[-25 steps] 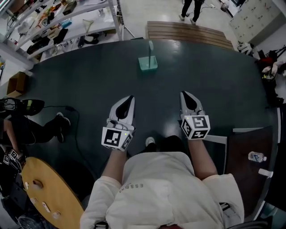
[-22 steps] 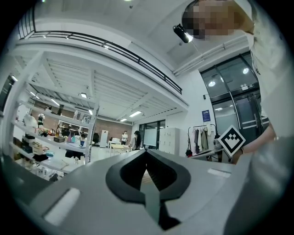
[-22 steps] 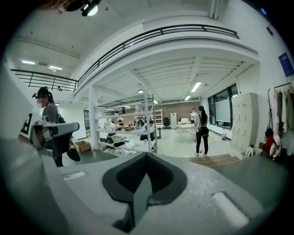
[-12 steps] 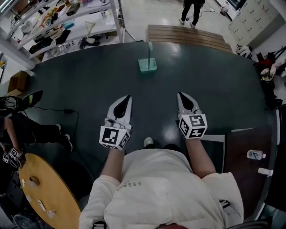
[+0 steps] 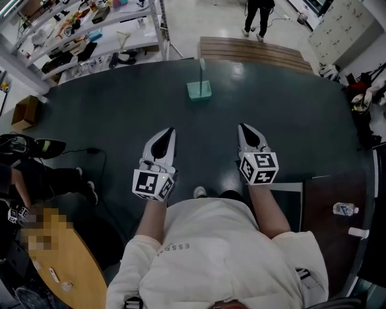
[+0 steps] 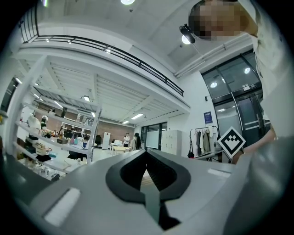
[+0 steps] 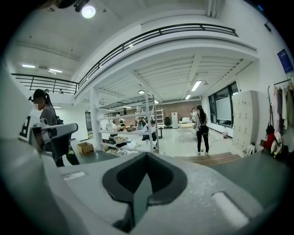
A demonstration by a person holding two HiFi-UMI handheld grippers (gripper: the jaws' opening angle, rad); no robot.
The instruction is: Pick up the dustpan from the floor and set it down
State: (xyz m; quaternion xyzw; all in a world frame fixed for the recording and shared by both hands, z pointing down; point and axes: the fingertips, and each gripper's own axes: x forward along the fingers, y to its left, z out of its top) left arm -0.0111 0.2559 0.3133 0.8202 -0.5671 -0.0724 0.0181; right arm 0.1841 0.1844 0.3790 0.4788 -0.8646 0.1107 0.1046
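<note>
The dustpan point(image 5: 199, 89) sat on the dark floor point(image 5: 120, 114), pale green, with its handle standing up from it. It was small in the head view, and its finer shape could not be made out. Neither gripper touched it.

The left gripper point(image 5: 171, 130) was well short of the dustpan, on the person's side and a little to its left. Its jaws were together, tip against tip, with nothing between them. The right gripper point(image 5: 242, 127) was just as far short of the dustpan and a little to its right, jaws likewise pressed together on nothing. Both pointed roughly toward the dustpan.

Just beyond the dustpan lay a slatted wooden platform point(image 5: 256, 49). Farther beyond it stood a person point(image 5: 259, 13), cut off by the top edge from the waist up. Metal shelves point(image 5: 90, 30) stood beyond the dustpan to its left, their contents too cluttered to tell apart. A cardboard box point(image 5: 25, 112) lay far to the left of the dustpan at the edge of the dark floor.

In both gripper views the gripper's own grey body filled the lower half and hid the floor ahead, so the dustpan did not show there. The wearer's white shirt point(image 5: 217, 253) covered the floor nearest the camera, with only one shoe point(image 5: 199, 192) peeking out.
</note>
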